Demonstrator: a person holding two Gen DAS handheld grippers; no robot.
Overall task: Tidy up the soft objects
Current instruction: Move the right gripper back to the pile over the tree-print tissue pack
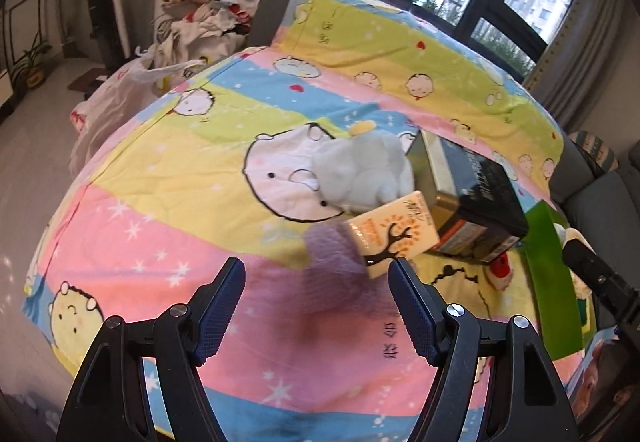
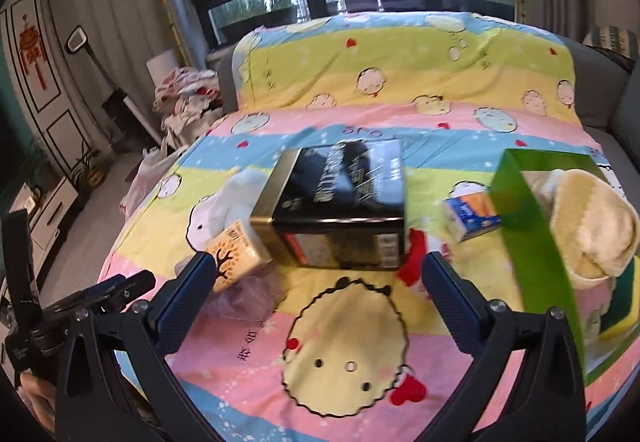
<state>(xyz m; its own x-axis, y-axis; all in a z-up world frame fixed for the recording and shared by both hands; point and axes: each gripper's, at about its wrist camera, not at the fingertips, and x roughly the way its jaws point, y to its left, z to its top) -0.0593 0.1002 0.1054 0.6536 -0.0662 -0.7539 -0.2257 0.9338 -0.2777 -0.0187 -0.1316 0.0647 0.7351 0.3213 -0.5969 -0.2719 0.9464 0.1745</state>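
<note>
While both jaws gape empty, black tin (image 2: 340,202) mid-sheet, green box (image 2: 532,238) near right edge (bare pink foreground)

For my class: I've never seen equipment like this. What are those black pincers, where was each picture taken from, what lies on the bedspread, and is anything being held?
A person holds one set of tongs in each hand, with a wide-angle camera on each looking forward along its two fingers. One picture comes from the left tongs, the other from the right tongs. Both stand open and hold nothing. On the cartoon bedspread lie a black box, a white plush toy, an orange tree-print packet, a blurred purple soft thing, a small blue-and-orange packet, and a green bin holding cream plush.
</note>
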